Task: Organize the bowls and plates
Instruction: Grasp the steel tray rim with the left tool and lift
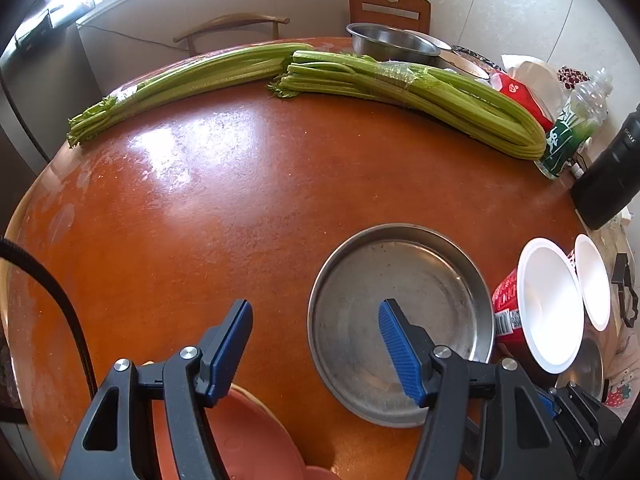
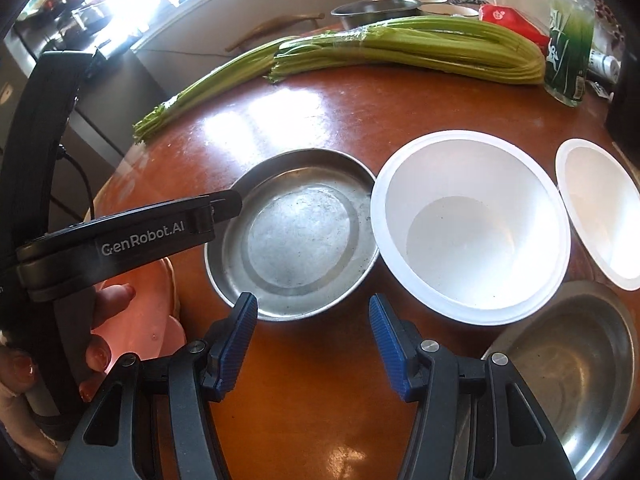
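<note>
A round steel plate (image 1: 404,280) (image 2: 296,232) lies on the orange-brown table (image 1: 240,220). My left gripper (image 1: 316,340) hovers open over the plate's left rim, one blue pad above the plate and the other above bare table; the pads touch nothing. The right wrist view shows one of its fingers (image 2: 224,204) at that rim. My right gripper (image 2: 312,328) is open just in front of the plate, nothing between its pads. A white bowl with a red outside (image 2: 468,232) (image 1: 548,304) stands to the plate's right, then a second white bowl (image 2: 600,212). A steel bowl (image 2: 572,380) sits front right.
A pink dish (image 1: 248,432) (image 2: 140,312) lies at the near left edge, under the left gripper and a hand. Two celery bunches (image 1: 400,84) stretch across the far side. Behind them stand a steel basin (image 1: 392,42), a red pack (image 1: 520,96), a green bottle (image 1: 572,132) and a black flask (image 1: 612,168).
</note>
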A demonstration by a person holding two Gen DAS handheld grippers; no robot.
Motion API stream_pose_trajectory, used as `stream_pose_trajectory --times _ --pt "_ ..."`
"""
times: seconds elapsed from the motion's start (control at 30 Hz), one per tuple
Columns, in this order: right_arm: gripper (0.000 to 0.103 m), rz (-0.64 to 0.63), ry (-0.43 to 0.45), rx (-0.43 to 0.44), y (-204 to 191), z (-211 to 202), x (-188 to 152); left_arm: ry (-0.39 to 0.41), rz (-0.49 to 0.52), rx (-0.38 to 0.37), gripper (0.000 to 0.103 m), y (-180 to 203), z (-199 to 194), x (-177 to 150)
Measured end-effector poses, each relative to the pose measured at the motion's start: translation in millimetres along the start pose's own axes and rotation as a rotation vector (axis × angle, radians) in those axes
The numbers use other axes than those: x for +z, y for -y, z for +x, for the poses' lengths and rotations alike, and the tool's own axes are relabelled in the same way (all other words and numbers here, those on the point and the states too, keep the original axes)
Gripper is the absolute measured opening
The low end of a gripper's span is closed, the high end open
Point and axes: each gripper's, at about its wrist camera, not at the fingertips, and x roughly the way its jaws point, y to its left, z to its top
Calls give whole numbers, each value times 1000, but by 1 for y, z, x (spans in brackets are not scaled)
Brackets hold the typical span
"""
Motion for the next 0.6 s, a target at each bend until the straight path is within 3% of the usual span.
stream_pose_trajectory --times 0.37,0.47,0.53,0.6 --pt "60 13 -36 -14 -1 20 10 -36 5 -16 64 -1 25 6" --pt "60 1 -25 -25 -1 23 11 -44 4 -45 55 -1 28 6" --pt "60 3 -21 -18 0 25 11 -59 4 -76 42 0 32 6" --pt "60 0 -15 -16 -1 27 11 -55 18 -71 41 2 33 5"
